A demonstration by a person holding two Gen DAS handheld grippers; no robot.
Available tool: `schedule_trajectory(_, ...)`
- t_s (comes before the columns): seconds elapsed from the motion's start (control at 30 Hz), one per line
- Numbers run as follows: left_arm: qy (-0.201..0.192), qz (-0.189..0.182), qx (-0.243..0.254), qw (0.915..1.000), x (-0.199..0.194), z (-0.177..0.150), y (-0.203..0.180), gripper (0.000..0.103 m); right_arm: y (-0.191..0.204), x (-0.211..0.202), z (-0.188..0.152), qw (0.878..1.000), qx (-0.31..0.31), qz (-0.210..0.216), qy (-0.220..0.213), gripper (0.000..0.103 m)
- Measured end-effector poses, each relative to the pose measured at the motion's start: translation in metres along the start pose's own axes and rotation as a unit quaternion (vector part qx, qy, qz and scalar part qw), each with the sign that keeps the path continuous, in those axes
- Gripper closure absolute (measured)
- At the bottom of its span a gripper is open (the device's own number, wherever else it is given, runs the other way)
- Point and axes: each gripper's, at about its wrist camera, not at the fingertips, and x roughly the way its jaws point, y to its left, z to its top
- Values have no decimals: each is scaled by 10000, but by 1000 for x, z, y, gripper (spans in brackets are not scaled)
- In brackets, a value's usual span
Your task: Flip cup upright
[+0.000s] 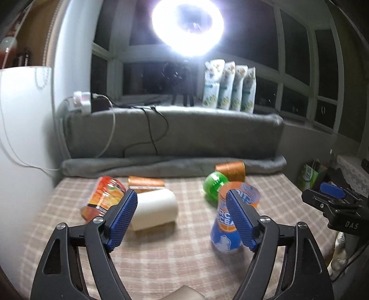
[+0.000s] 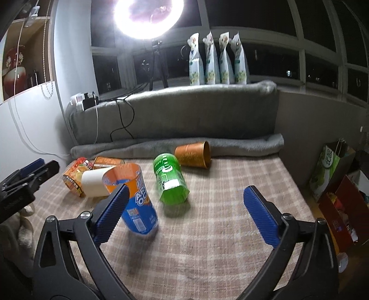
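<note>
Left wrist view: the left gripper (image 1: 181,218) hangs over a checked cloth (image 1: 161,260) with its blue pads spread wide and nothing between them. A white cup (image 1: 155,208) lies on its side just ahead of the left pad, with an orange-labelled cup (image 1: 103,198) touching it further left and a copper cup (image 1: 145,183) behind both. A blue cup (image 1: 227,221), its orange rim up, stands upright but slightly tilted, partly hidden behind the right pad; whether pad and cup touch cannot be told. Beyond it a green cup (image 1: 214,184) lies on its side, and another copper cup (image 1: 231,169) rests against a grey blanket (image 1: 175,136). At the far right edge sits the right gripper (image 1: 334,196).

Right wrist view: the right gripper (image 2: 184,213) is likewise spread and holds nothing. The blue cup (image 2: 138,203) stands just ahead of its left pad, the green cup (image 2: 170,182) lies ahead near centre, and a ring light (image 2: 147,16) glares above.
</note>
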Motion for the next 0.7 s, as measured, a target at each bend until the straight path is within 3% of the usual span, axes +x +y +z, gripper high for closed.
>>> schedule_trajectory(0.7, -269, 232, -38, 9994, -20, 3, 8, 19, -2, 0, 0, 9998, 39, -186, -94, 0)
